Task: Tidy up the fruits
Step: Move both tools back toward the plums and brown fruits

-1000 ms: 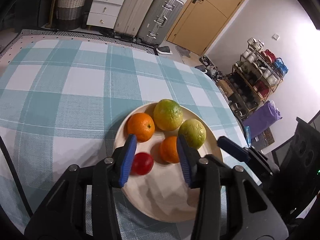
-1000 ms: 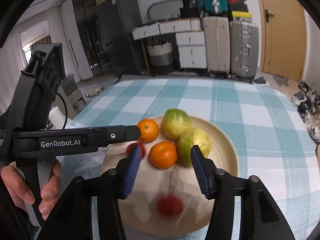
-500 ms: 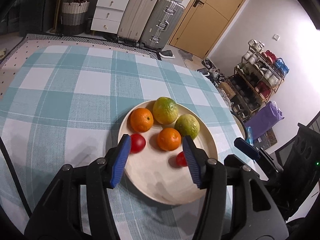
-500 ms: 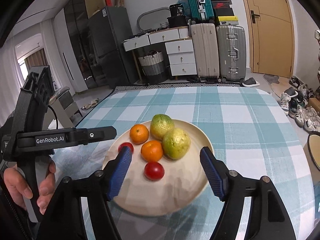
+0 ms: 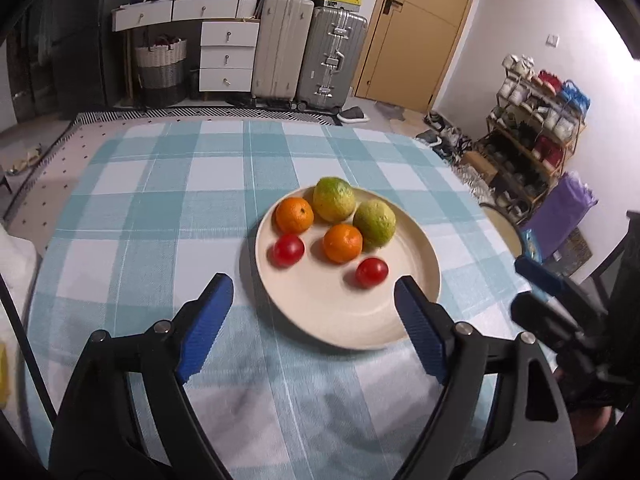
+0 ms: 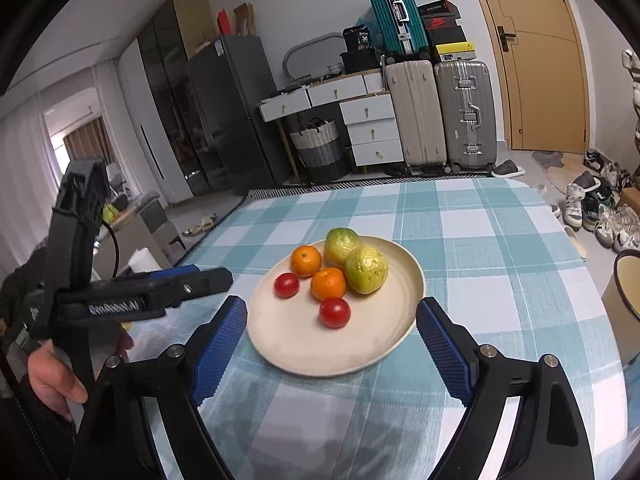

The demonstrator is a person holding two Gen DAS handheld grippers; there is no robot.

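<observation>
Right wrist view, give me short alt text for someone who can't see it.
A cream plate on a checked tablecloth holds two oranges, two green fruits and two small red fruits. The right gripper, jaws opening and empty, frames its near rim; the left gripper is at left.

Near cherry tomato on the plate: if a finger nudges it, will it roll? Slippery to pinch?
The near tomato is round and lies free on the smooth plate, so it would probably roll. Its skin looks glossy, so likely slippery. It is small and probably soft: pinch gently.
</observation>
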